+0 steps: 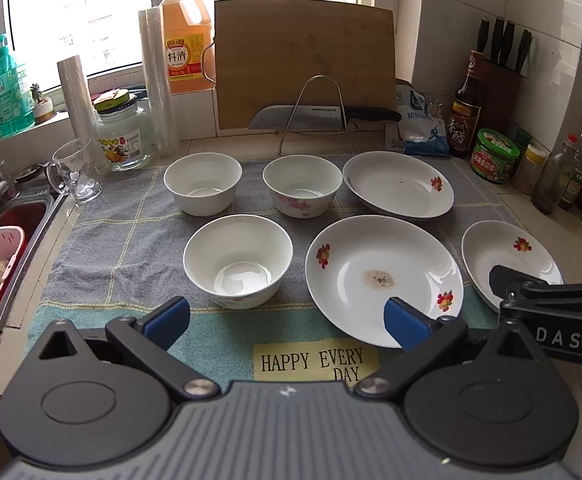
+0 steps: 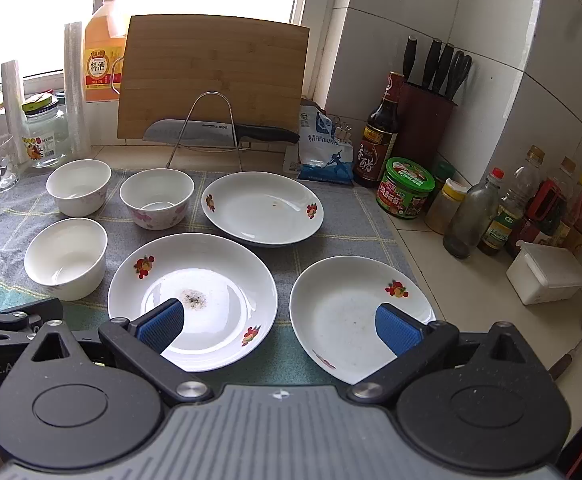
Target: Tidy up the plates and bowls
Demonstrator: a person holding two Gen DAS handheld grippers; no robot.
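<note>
We hold both the left gripper (image 1: pixel 287 320) and the right gripper (image 2: pixel 279 326) spread wide, gripping nothing. Three bowls (image 1: pixel 238 260) and three plates (image 1: pixel 383 276) sit apart on the towel (image 1: pixel 123 240) ahead of us.

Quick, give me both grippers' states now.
Left gripper: open, holding nothing, above the towel.
Right gripper: open, holding nothing, above two plates.

Plates (image 2: pixel 193 300) and bowls (image 1: pixel 238 260): glossy glazed ceramic. Towel (image 1: pixel 131 248): matt woven cloth. Cutting board (image 2: pixel 215 76): smooth wood. Gripper pads (image 2: pixel 161 326): ribbed blue rubber-like material.
</note>
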